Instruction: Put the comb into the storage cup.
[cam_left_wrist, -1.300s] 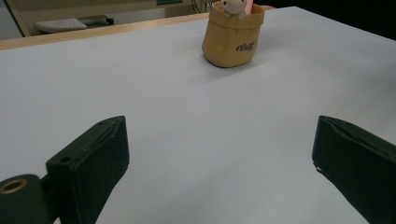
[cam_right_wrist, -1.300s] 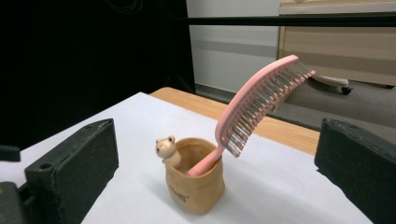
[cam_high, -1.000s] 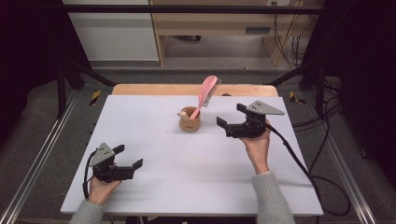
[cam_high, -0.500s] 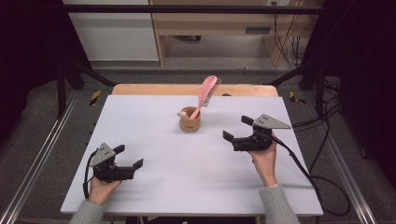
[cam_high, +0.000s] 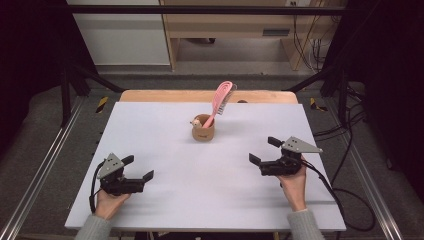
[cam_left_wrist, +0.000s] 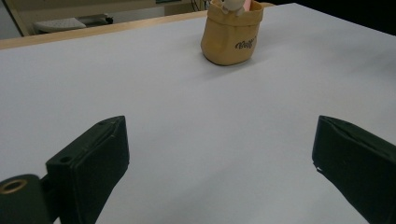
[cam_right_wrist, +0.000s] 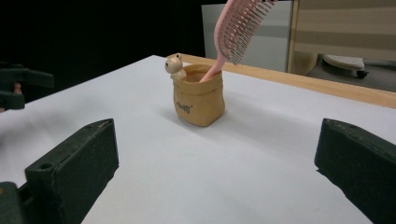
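The tan holder (cam_high: 204, 133) is standing upright in the far-middle part of the white worktop (cam_high: 165, 150), and the pink hairbrush (cam_high: 220, 102) is sitting handle-down in it, its long axis leaning up and away toward the far right, bristle head well above the rim. A small bear figure (cam_right_wrist: 175, 64) is perching on the holder's edge. The right claw (cam_high: 264, 152) is resting low on the near right with its jaws spread wide and gripping nothing, pointing leftward; the holder is lying ahead of it and off toward the far side, near but clearly apart. The left claw (cam_high: 140, 170) is sitting at the near left, also wide and gripping nothing, with the holder well apart toward the far right. The right claw is looking the nearer of the two, so any reach for the brush is likely falling to it, approaching across the leaning handle
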